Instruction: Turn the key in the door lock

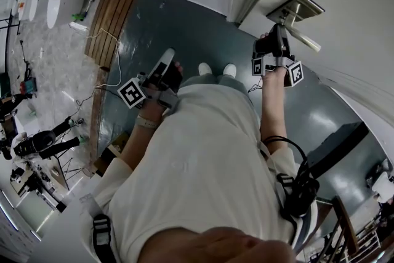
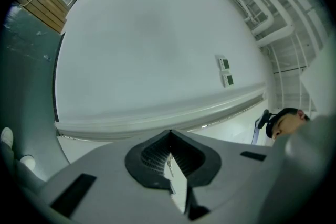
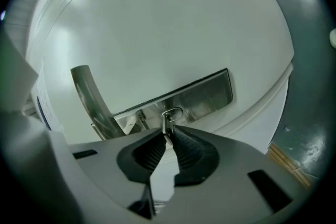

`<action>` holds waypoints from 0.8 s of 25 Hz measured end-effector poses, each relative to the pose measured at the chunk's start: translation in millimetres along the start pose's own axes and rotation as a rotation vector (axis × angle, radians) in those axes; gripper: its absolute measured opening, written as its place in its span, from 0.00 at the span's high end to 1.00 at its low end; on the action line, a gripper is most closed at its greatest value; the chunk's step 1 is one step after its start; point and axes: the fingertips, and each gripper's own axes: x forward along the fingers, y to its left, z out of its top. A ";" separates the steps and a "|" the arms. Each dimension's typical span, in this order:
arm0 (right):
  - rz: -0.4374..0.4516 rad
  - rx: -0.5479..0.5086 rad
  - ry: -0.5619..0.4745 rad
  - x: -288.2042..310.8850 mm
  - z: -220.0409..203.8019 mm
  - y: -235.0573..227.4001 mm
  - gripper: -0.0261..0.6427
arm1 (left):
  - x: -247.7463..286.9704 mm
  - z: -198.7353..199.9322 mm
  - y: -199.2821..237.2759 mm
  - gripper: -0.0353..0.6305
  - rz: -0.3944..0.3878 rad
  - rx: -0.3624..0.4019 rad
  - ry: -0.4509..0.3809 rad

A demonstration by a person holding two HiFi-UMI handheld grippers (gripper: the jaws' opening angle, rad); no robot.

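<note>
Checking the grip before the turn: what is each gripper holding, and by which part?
Right gripper pinches the key by its near end; left gripper holds nothing.

No legible text or numbers. Two small wall panels (image 2: 226, 72) too small to read.

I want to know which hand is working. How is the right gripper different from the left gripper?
The right gripper pinches the key in the lock plate; the left gripper has its jaws together on nothing. The right gripper is up at the door by the handle; the left gripper faces a bare wall, away from the lock. Both are the same grey tool with black ribbed pads.
</note>
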 end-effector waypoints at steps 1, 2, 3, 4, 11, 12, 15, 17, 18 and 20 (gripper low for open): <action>-0.001 -0.009 0.006 0.1 -0.2 0.1 0.90 | 0.0 -0.1 0.2 0.93 0.001 0.000 -0.001; 0.000 -0.021 0.013 0.0 -0.3 0.2 0.90 | 0.0 -0.2 0.2 0.93 0.001 0.000 -0.002; 0.001 -0.032 0.019 -0.2 -0.3 0.3 0.90 | 0.1 -0.3 0.1 0.93 0.001 -0.001 -0.002; 0.004 -0.041 0.027 -0.4 -0.4 0.2 0.90 | -0.1 -0.2 0.0 0.93 0.000 -0.001 -0.002; -0.017 -0.028 0.079 2.6 -2.0 -3.8 0.84 | 3.4 -4.3 1.5 0.93 -0.002 -0.005 0.005; -0.032 -0.015 0.083 2.2 -2.9 -5.2 0.82 | 4.0 -4.8 1.7 0.93 -0.002 -0.006 0.005; -0.082 -0.041 0.127 -7.2 -8.2 -3.7 0.79 | 4.6 -5.8 2.0 0.93 -0.005 -0.009 0.006; -0.105 -0.137 0.186 -18.5 -13.1 3.0 0.78 | 4.5 -5.3 2.9 0.93 -0.008 -0.018 0.004; -0.117 -0.223 0.223 -24.4 -15.6 7.4 0.78 | 4.4 -4.7 3.7 0.93 -0.009 -0.025 0.001; -0.168 -0.540 0.320 -35.4 -20.1 13.3 0.78 | 4.0 -3.6 5.4 0.93 -0.010 -0.039 -0.005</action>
